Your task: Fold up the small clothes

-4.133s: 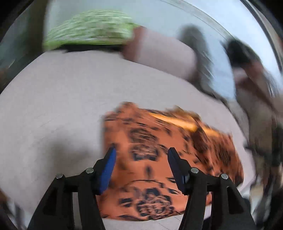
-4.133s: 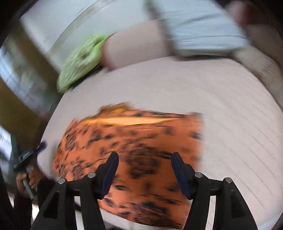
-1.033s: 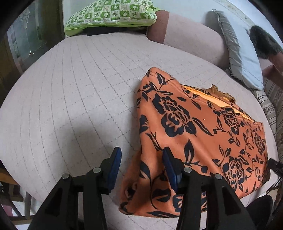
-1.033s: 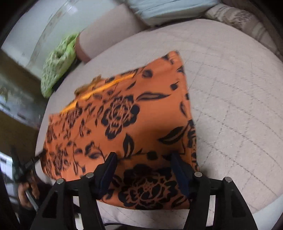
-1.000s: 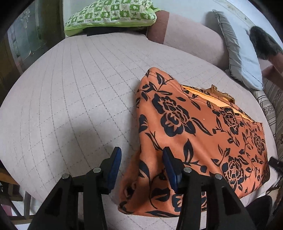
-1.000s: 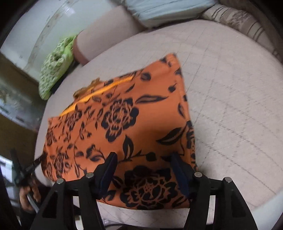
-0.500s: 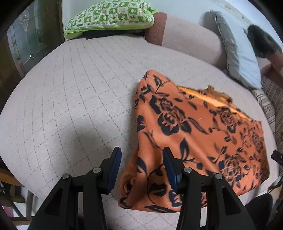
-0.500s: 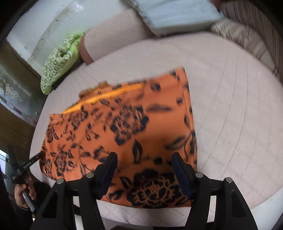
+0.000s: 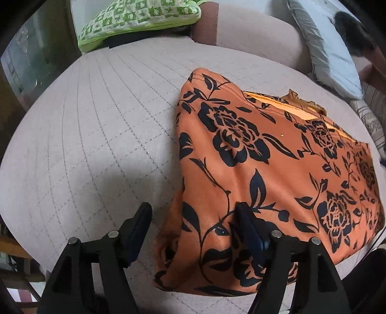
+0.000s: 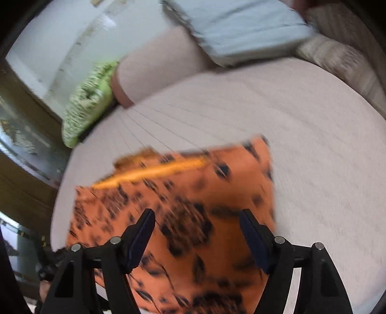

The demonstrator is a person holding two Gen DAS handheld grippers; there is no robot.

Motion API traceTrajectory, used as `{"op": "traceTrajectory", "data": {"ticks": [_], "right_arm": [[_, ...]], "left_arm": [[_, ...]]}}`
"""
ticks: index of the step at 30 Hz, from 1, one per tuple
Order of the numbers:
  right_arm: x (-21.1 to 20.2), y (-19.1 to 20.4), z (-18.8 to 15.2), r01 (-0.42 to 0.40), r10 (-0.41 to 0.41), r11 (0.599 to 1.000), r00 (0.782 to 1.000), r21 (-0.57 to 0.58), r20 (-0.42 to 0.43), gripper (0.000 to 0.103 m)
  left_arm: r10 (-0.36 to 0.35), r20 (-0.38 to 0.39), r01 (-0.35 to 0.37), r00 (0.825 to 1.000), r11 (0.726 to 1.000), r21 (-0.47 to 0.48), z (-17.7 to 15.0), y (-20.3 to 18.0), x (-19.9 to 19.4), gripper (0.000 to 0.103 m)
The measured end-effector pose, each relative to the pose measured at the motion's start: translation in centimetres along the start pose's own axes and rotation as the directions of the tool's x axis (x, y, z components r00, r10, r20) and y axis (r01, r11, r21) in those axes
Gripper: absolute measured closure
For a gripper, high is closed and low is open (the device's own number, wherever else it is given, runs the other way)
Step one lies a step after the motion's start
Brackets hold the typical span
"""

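An orange garment with black flowers (image 9: 260, 154) lies folded flat on the quilted beige bed (image 9: 101, 135). My left gripper (image 9: 193, 219) hangs over its near left corner with the jaws opening. The rumpled corner lies between the fingers, and neither pad presses on it. In the blurred right wrist view the same garment (image 10: 183, 207) lies below my right gripper (image 10: 196, 225). Its jaws are also opening, above the cloth's near edge, and nothing is held.
A green patterned cushion (image 9: 142, 19) and a pink bolster (image 9: 255, 36) line the far edge. A pale blue pillow (image 9: 323, 48) leans at the far right, with a striped cushion (image 10: 337, 58) beside it. Dark wood and glass (image 9: 21, 62) stand to the left.
The left jaws have spread wider around the garment's near left corner. The right gripper has lifted and drawn back from the cloth, its jaws a little wider, and its view has blurred.
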State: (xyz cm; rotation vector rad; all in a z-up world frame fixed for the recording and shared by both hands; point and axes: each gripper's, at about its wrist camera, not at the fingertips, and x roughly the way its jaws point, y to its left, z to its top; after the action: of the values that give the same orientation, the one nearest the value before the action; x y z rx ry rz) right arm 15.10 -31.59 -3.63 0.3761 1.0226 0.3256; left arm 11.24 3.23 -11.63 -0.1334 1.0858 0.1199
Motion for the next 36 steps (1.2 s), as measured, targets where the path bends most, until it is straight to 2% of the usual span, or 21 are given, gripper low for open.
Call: {"op": "traceTrajectory", "data": {"ticks": [2, 3, 5, 6, 8, 9, 11, 13, 15, 17, 20, 23, 26, 28, 29, 30, 31, 32, 33, 35, 36], "right_arm": [[2.6, -0.5, 2.2, -0.061, 0.061, 0.998, 0.998, 0.005, -0.017, 0.027], [4.1, -1.3, 2.7, -0.064, 0.065, 0.998, 0.997, 0.018, -0.043, 0.027], [7.9, -4.4, 3.3, 0.009, 0.006, 0.992, 0.992, 0.124, -0.124, 0.027], [8.1, -5.0, 3.3, -0.026, 0.042, 0.987, 0.994, 0.161, -0.098, 0.027], [6.8, -4.8, 3.7, -0.064, 0.078, 0.976, 0.995, 0.209, -0.063, 0.028], [5.5, -4.3, 3.6, -0.101, 0.111, 0.974, 0.993, 0.204, -0.036, 0.027], [2.6, -3.4, 2.7, -0.117, 0.117, 0.978, 0.993, 0.171, 0.009, 0.028], [0.0, -3.2, 1.0, -0.113, 0.112, 0.978, 0.994, 0.174, 0.017, 0.028], [-2.8, -3.7, -2.1, -0.097, 0.090, 0.968, 0.995, 0.233, 0.043, 0.027], [-5.2, -4.6, -5.4, -0.092, 0.076, 0.953, 0.995, 0.290, 0.067, 0.027], [-7.1, -7.0, -11.7, -0.109, 0.096, 0.897, 0.994, 0.429, 0.050, 0.027], [-5.6, -8.1, -14.6, -0.157, 0.153, 0.817, 0.987, 0.554, 0.053, 0.027], [-4.2, -8.7, -15.7, -0.228, 0.222, 0.740, 0.971, 0.633, 0.090, 0.026], [-3.5, -8.9, -15.9, -0.233, 0.229, 0.699, 0.969, 0.677, 0.096, 0.026], [-3.1, -8.8, -15.8, -0.272, 0.256, 0.679, 0.958, 0.682, 0.127, 0.026], [-2.7, -8.8, -15.4, -0.291, 0.266, 0.679, 0.953, 0.674, 0.143, 0.026], [-1.9, -9.2, -15.4, -0.277, 0.261, 0.657, 0.956, 0.701, 0.133, 0.026], [-1.3, -9.7, -15.9, -0.298, 0.278, 0.595, 0.948, 0.747, 0.156, 0.026], [-1.3, -10.0, -16.0, -0.313, 0.281, 0.565, 0.943, 0.763, 0.179, 0.028], [-1.9, -9.6, -15.1, -0.319, 0.266, 0.614, 0.945, 0.722, 0.192, 0.080], [-2.5, -9.3, -14.8, -0.293, 0.235, 0.635, 0.955, 0.715, 0.183, 0.087]], "left_arm": [[-0.008, -0.003, 0.008, 1.000, 1.000, -0.017, 0.1, 0.2, 0.1, 0.025], [-0.014, -0.006, 0.014, 1.000, 1.000, -0.024, 0.0, 0.4, 0.1, 0.025], [-0.011, -0.014, 0.010, 1.000, 1.000, -0.021, 0.1, 0.5, 0.0, 0.025], [-0.009, -0.011, 0.009, 1.000, 1.000, -0.020, 0.2, 0.5, -0.2, 0.025], [-0.001, 0.003, 0.002, 1.000, 1.000, -0.021, 0.6, 0.4, -0.7, 0.025], [-0.004, 0.013, 0.004, 1.000, 1.000, -0.027, 0.7, 0.4, -1.2, 0.025], [-0.024, 0.057, 0.026, 0.998, 0.999, -0.038, 0.9, 0.0, -2.7, 0.025], [-0.045, 0.112, 0.049, 0.993, 0.998, -0.035, 1.2, -1.0, -4.3, 0.025], [-0.073, 0.152, 0.075, 0.986, 0.997, -0.012, 1.5, -2.3, -5.4, 0.025], [-0.110, 0.162, 0.104, 0.981, 0.994, 0.041, 1.7, -4.5, -6.0, 0.025], [-0.150, 0.152, 0.134, 0.977, 0.985, 0.111, 1.4, -7.5, -5.8, 0.025], [-0.173, 0.141, 0.149, 0.975, 0.975, 0.163, 0.9, -10.1, -5.4, 0.025], [-0.165, 0.130, 0.143, 0.978, 0.976, 0.167, 0.4, -10.9, -5.2, 0.025], [-0.151, 0.132, 0.131, 0.980, 0.980, 0.149, 0.1, -10.3, -5.3, 0.025], [-0.143, 0.127, 0.125, 0.982, 0.983, 0.137, 0.0, -9.8, -5.1, 0.025], [-0.136, 0.121, 0.120, 0.983, 0.984, 0.129, -0.2, -9.3, -4.7, 0.025], [-0.122, 0.112, 0.108, 0.986, 0.986, 0.123, -0.3, -8.9, -4.3, 0.025], [-0.106, 0.095, 0.094, 0.990, 0.989, 0.117, -0.4, -8.4, -3.8, 0.025], [-0.101, 0.085, 0.091, 0.991, 0.989, 0.112, -0.4, -8.1, -3.3, 0.025], [-0.085, 0.068, 0.078, 0.994, 0.992, 0.098, -0.7, -7.4, -2.7, 0.025], [-0.078, 0.063, 0.072, 0.995, 0.993, 0.092, -0.8, -7.1, -2.4, 0.025]]}}
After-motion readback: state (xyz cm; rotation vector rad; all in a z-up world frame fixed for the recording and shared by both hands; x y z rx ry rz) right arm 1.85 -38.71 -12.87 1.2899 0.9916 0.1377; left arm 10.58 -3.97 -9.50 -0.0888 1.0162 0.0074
